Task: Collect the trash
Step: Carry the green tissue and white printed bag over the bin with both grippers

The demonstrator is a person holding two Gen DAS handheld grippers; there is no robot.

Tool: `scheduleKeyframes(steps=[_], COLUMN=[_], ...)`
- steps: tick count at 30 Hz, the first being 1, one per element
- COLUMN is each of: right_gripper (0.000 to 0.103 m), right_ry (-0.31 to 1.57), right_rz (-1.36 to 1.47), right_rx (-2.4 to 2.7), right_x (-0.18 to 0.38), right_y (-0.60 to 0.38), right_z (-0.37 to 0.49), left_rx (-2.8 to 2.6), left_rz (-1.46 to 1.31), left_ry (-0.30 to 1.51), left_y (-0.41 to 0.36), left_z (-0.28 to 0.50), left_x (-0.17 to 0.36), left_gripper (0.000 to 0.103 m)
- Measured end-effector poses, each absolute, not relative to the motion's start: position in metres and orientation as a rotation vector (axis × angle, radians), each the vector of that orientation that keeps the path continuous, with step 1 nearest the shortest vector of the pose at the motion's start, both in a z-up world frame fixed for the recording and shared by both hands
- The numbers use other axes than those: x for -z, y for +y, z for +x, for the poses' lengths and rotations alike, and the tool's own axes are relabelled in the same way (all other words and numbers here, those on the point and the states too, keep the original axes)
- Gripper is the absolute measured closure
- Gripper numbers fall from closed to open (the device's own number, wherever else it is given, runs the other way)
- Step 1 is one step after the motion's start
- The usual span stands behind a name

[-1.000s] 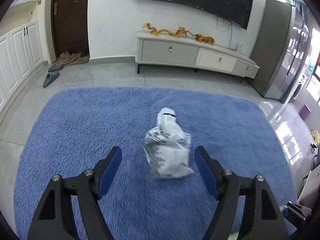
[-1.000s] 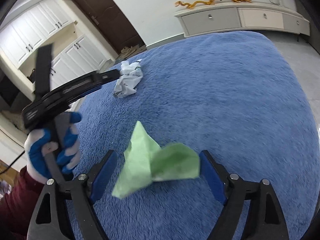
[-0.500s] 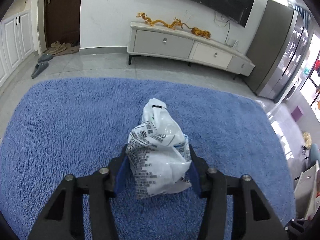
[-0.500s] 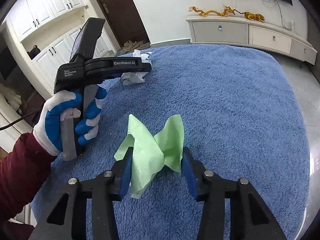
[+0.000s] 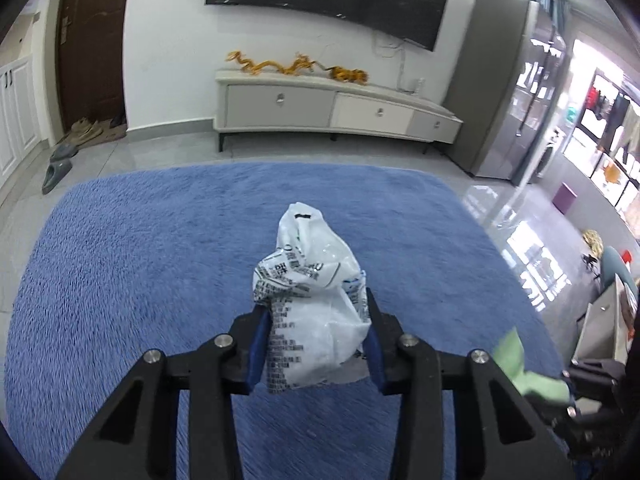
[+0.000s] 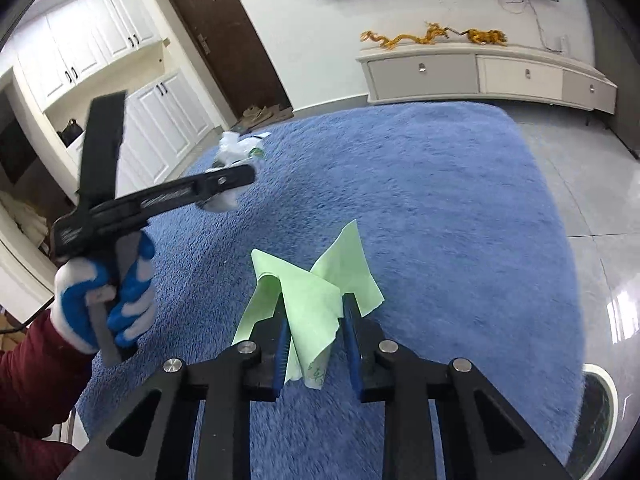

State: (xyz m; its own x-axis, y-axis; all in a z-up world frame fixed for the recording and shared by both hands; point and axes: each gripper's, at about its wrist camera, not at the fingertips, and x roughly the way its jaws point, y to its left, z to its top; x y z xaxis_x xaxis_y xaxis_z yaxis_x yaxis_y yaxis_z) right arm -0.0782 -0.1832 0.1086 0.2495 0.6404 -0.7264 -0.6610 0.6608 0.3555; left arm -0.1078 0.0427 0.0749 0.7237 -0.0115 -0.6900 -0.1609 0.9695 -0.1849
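Observation:
My left gripper [image 5: 316, 340] is shut on a crumpled white plastic wrapper with black print [image 5: 312, 296] and holds it above the blue rug [image 5: 140, 260]. My right gripper [image 6: 314, 336] is shut on a crumpled light green paper [image 6: 316, 292], also lifted over the blue rug [image 6: 440, 220]. In the right wrist view the left gripper [image 6: 224, 184] shows at the left, held by a gloved hand, with the white wrapper [image 6: 236, 150] in it. The green paper [image 5: 524, 368] shows at the lower right of the left wrist view.
A white TV cabinet [image 5: 332, 108] stands against the far wall under a TV. A brown door [image 5: 96, 40] and slippers [image 5: 58, 168] are at the far left. White cupboards [image 6: 132, 92] line the left. Grey tile floor [image 6: 580, 184] surrounds the rug.
Both grippers closed on their pieces, the left on the white wrapper, the right on the green paper, and both have lifted them off the rug.

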Motion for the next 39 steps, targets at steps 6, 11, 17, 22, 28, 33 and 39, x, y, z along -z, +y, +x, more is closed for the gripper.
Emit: scheduleKeyframes(steps=[6,11,17,22,28,33,39], right_gripper=[0.08,0.08,0.08,0.08,0.08,0.08,0.077], right_ry=[0.893,0.839,0.815,0.865,0.943,0.974,0.999], right_rz=[0.038,0.086,0.118,0.174,0.212,0.242,0.25], right_rx=[-0.806,-0.685,-0.493,-0.343,-0.226,-0.197,-0.174], right_x=[-0.135,-0.15,-0.154,-0.138,-0.105,-0.087,-0.073], right_y=[-0.229,-0.289,-0.377,-0.443,-0.49,-0.508,-0.518], right_z=[-0.081,-0.072,-0.069,-0.065,-0.052,-0.045,-0.045], left_rx=[0.009,0.148,0.314,0.462,0.557,0.574,0.562], left_rz=[-0.171,-0.098,-0.05,0.001,0.024,0.042,0.06], left_ry=[0.733,0.72,0.754,0.829,0.928,0.961,0.989], left_y=[-0.007,-0.074,-0.161,-0.244,-0.312,-0.339,-0.355], left_z=[-0.125,-0.126,-0.109,-0.096,-0.077,-0.067,-0.056], left_x=[-0.104,-0.125,-0.126,-0.111,-0.084,-0.07,-0.055], left_gripper=[0.064,0.064,0.064,0.064,0.064,0.064,0.062])
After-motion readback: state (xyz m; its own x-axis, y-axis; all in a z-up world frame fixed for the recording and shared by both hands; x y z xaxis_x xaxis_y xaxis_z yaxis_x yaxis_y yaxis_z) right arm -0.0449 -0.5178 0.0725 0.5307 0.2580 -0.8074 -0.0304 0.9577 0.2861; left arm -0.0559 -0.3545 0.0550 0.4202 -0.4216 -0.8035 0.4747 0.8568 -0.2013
